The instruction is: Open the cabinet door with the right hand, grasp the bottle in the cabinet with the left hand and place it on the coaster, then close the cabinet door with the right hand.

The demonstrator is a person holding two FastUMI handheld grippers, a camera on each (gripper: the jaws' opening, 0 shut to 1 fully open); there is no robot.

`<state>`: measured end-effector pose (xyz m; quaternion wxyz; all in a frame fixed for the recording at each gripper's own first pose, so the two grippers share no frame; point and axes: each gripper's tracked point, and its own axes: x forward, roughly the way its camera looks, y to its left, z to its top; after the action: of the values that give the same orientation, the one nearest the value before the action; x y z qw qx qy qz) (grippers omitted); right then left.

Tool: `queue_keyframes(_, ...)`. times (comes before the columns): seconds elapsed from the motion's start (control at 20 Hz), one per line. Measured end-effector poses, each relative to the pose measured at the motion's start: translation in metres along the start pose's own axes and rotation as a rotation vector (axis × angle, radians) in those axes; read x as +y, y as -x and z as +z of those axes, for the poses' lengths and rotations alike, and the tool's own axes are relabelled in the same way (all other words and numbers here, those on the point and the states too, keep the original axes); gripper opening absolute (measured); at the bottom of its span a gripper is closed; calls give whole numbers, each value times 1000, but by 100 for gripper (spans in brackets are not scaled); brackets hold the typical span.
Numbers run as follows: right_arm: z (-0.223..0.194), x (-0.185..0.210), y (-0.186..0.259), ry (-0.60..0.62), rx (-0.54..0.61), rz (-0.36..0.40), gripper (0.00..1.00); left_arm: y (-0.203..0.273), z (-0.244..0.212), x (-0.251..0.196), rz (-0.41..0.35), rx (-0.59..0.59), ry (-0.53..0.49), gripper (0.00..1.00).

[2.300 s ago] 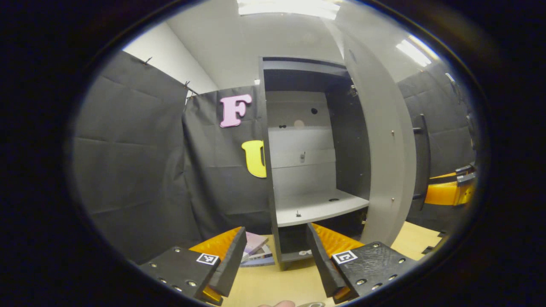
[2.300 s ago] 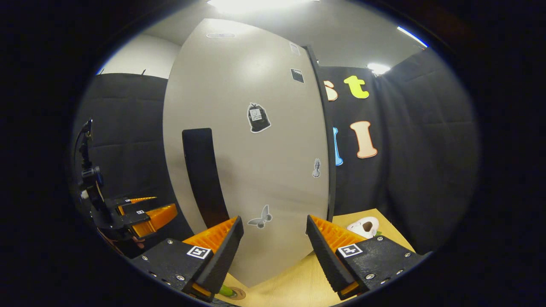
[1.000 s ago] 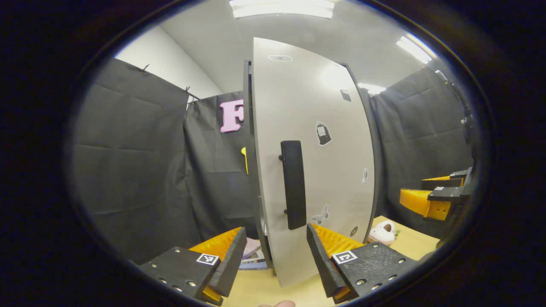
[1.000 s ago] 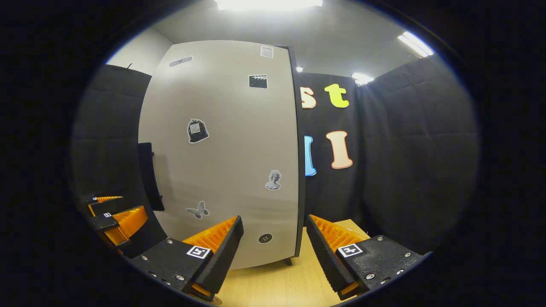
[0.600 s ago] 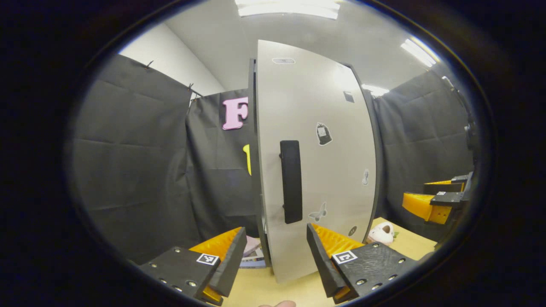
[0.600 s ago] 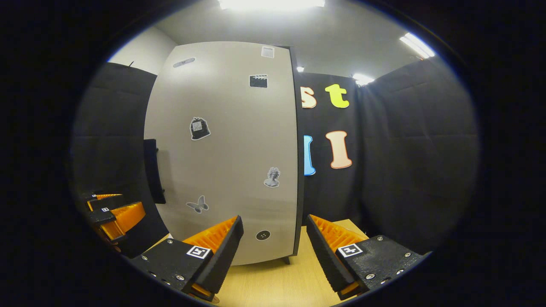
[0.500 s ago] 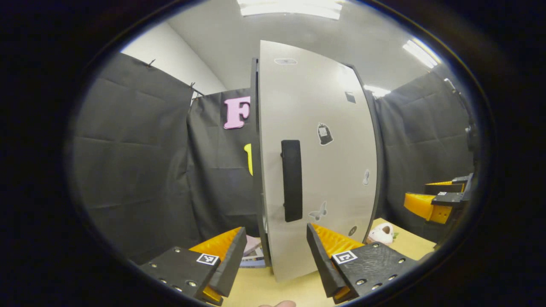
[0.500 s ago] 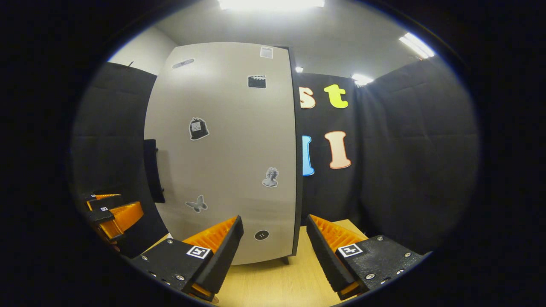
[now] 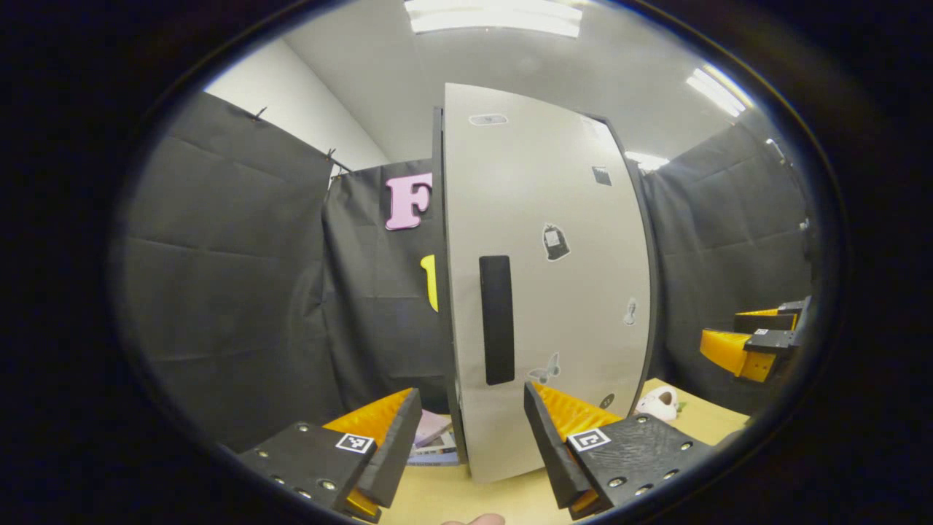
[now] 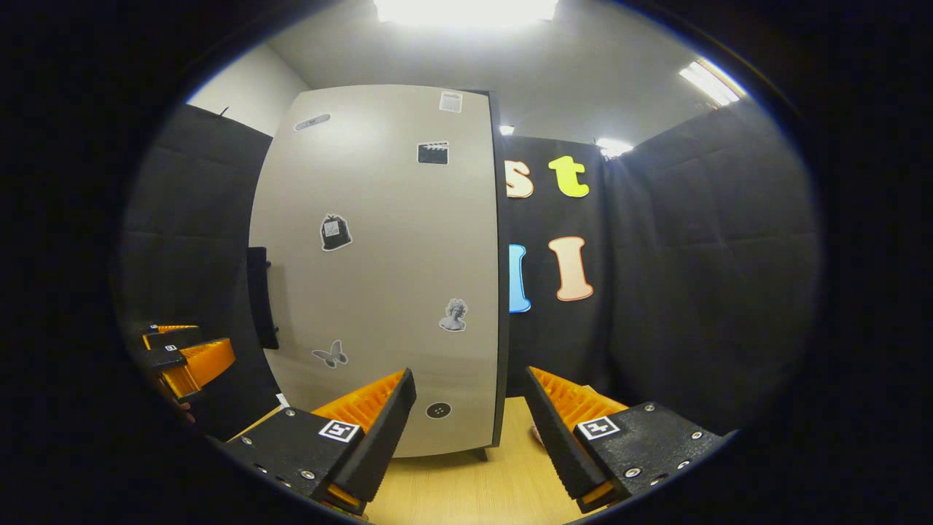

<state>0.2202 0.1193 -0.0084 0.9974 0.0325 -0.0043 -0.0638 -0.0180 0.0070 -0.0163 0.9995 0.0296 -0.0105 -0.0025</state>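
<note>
Smooth matt grey laminate on the cabinet door, soft sheen near the top of frame, few flat paper-looking stickers stuck on. Matt black plastic-looking handle mid-frame. Light wood-grain counter along the bottom, low gloss. Creased matt black cloth wall at left. Ribbed plastic-looking fingers, rough textured mounts behind.

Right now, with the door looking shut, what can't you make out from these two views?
- Cabinet inside: hidden behind the door in the left gripper view, so I cannot tell what is in there.
- Books: partly hidden by the cabinet's edge and the left claw.
- Door stickers: too small to make out in detail.
- Right claw: open, holding nothing.
</note>
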Motion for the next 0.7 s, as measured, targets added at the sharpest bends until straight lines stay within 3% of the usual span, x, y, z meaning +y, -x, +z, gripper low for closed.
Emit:
queue_keyframes(0.05,1,0,0,4,-4,1,91,0,0,0,-3,-3,2,85)
queue_keyframes(0.2,-1,0,7,23,-3,6,93,0,0,1,-2,-6,5,85)
queue_keyframes(0.25,-1,-1,9,29,-2,6,93,0,2,0,-5,-9,10,81)
queue_keyframes(0.3,-3,-1,10,33,0,5,93,0,2,1,-5,-9,10,85)
queue_keyframes(0.4,-5,-2,13,34,4,3,93,1,1,1,-7,-10,8,80)
queue_keyframes(0.45,-7,-3,14,35,8,2,93,1,1,1,-7,-12,6,85)
queue_keyframes(0.5,-8,-4,14,35,11,1,93,1,1,2,-6,-8,2,81)
queue_keyframes(0.6,-9,-5,15,32,14,-2,93,1,1,1,-9,-6,3,85)
queue_keyframes(0.7,-10,-7,16,29,16,-4,93,2,2,2,-8,-4,2,81)
